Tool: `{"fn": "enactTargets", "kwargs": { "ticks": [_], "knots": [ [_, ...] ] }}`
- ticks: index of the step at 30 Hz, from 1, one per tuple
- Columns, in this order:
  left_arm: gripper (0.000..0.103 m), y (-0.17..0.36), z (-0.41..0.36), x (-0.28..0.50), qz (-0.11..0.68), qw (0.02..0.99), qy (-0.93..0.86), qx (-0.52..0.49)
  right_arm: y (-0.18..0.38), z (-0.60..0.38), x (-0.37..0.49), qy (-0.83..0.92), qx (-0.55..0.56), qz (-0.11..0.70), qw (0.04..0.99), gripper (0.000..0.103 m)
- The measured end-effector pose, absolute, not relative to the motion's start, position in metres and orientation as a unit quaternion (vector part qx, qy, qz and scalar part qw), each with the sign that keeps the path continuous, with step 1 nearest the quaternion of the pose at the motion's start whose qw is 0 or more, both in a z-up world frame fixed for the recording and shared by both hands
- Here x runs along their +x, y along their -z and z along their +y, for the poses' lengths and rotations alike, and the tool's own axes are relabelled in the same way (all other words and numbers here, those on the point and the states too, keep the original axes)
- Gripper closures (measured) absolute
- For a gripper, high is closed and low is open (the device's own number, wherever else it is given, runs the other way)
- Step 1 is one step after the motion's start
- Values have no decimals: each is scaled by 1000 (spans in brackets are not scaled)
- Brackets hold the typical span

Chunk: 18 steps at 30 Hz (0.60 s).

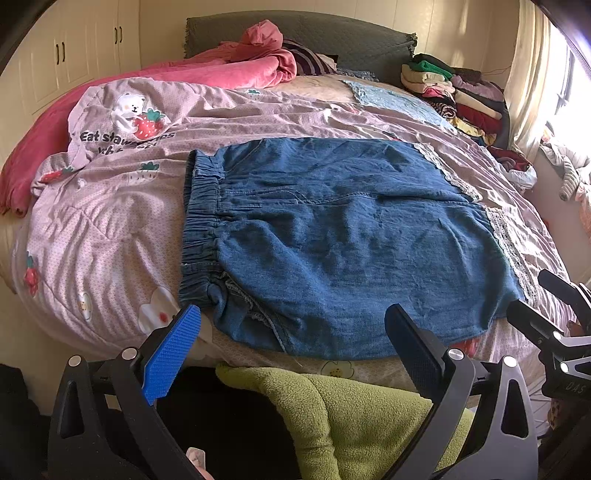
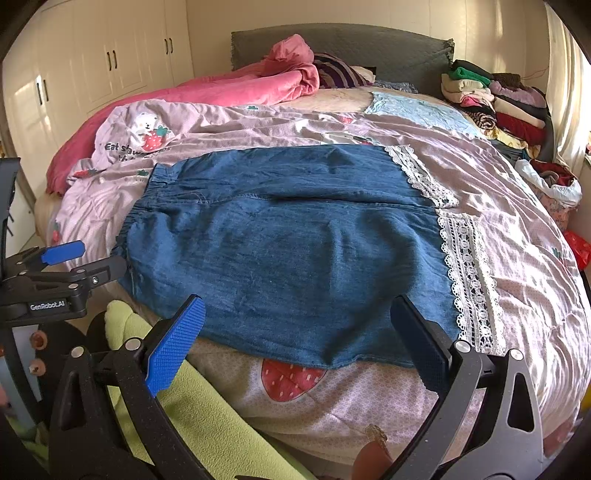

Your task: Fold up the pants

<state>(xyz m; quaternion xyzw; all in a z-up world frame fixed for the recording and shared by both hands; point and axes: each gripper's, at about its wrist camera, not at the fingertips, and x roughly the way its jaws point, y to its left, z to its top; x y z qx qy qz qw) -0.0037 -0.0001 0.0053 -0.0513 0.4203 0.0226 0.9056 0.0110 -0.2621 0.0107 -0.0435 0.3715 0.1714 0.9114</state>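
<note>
Denim pants laid flat on bed; both tongs wide open, holding nothing.

Left tongs (image 1: pixel 295 339) and right tongs (image 2: pixel 299 332) hover at the near bed edge, jaws spread, above a green fleece garment (image 1: pixel 354 410). The blue denim pants (image 2: pixel 295 236) lie spread on the pink strawberry-print quilt (image 2: pixel 517 258), elastic waistband left, lace-trimmed hems right. Beyond: a pink blanket (image 1: pixel 236 70), stacked folded clothes (image 1: pixel 454 92), grey headboard (image 1: pixel 351 33).

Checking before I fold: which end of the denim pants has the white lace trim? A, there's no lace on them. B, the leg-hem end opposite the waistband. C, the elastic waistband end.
B: the white lace trim edges the denim pants at the hems, opposite the gathered waistband.
</note>
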Motion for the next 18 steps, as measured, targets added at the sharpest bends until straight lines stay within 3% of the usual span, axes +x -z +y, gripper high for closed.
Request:
{"fn": "enactTargets", "kwargs": {
  "ticks": [18],
  "knots": [
    [4, -9, 1, -8, 419, 906, -24, -50, -12, -262, 11, -172, -44, 369, 912, 8]
  ]
}}
